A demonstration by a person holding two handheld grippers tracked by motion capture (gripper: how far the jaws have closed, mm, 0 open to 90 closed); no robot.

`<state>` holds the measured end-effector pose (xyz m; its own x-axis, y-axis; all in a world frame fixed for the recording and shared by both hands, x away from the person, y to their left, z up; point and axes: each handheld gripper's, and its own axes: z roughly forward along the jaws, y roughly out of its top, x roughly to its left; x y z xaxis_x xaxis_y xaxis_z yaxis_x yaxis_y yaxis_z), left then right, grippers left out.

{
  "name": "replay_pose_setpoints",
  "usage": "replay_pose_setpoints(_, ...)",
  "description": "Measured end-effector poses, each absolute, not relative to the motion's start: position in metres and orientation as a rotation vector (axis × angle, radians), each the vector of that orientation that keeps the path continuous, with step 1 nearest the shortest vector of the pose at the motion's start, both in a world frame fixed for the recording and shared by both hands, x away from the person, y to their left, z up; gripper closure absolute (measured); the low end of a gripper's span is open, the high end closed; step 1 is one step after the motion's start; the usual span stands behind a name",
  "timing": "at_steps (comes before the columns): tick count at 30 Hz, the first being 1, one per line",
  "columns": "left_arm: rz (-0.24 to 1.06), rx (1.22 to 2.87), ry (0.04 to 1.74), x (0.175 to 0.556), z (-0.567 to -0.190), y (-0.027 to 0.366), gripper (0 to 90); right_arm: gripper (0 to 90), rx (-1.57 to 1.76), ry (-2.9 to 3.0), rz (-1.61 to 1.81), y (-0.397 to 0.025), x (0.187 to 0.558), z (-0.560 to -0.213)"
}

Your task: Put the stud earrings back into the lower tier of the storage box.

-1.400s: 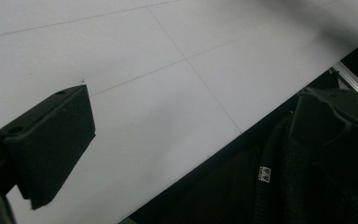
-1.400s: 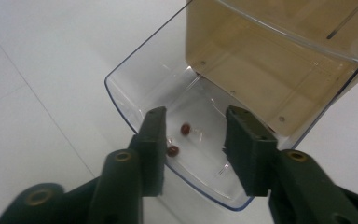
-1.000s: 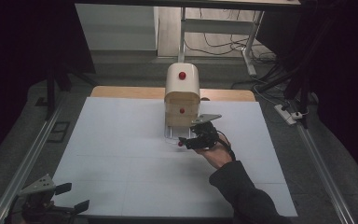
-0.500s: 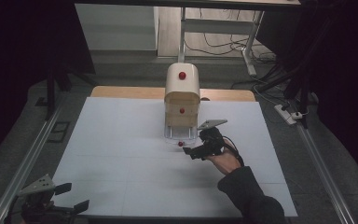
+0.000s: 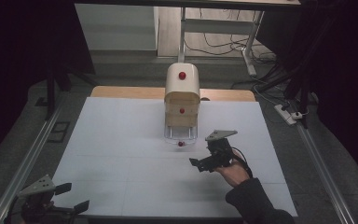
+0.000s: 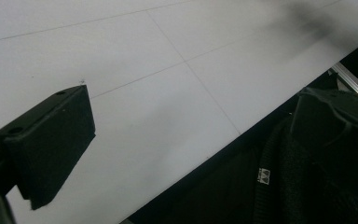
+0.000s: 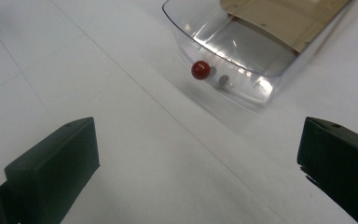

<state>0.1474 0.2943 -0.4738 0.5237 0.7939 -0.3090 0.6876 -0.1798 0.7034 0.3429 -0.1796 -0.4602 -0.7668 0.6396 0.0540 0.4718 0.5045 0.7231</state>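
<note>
A small cream cabinet (image 5: 182, 88) with red knobs stands at the back middle of the white table. Its clear bottom drawer (image 5: 181, 134) (image 7: 242, 51) is pulled out, and the drawer's red knob (image 5: 181, 143) (image 7: 200, 69) faces the front. My right gripper (image 5: 198, 164) (image 7: 196, 163) is open and holds nothing. It hovers a short way in front and to the right of the knob, apart from it. At the table's front left corner my left gripper (image 5: 73, 197) (image 6: 191, 135) is open over bare table, also with nothing in it.
The white table top (image 5: 121, 154) is marked with thin lines, and a wooden strip (image 5: 121, 92) runs along its back. Metal rails (image 5: 23, 163) run down both sides. A power strip (image 5: 286, 113) and cables lie on the floor at the back right. A dark sleeve (image 6: 279, 186) hangs by the front edge.
My right gripper has drawn back from the drawer's knob toward the front right. The left gripper has stayed where it was.
</note>
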Motion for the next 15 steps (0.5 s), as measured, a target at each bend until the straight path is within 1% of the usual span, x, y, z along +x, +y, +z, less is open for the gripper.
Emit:
replay_pose_setpoints(8, 0.156, 1.916, 1.215, 0.147, -0.474, 0.295, 0.0, 0.0, 0.938, 2.498, 1.076, -0.199, 0.323, -0.461)
replay_pose_setpoints(15, 0.156, 1.914, 1.216, 0.148, -0.474, 0.295, 0.0, 0.0, 0.998, 2.462, 1.086, -0.221, 0.304, -0.462)
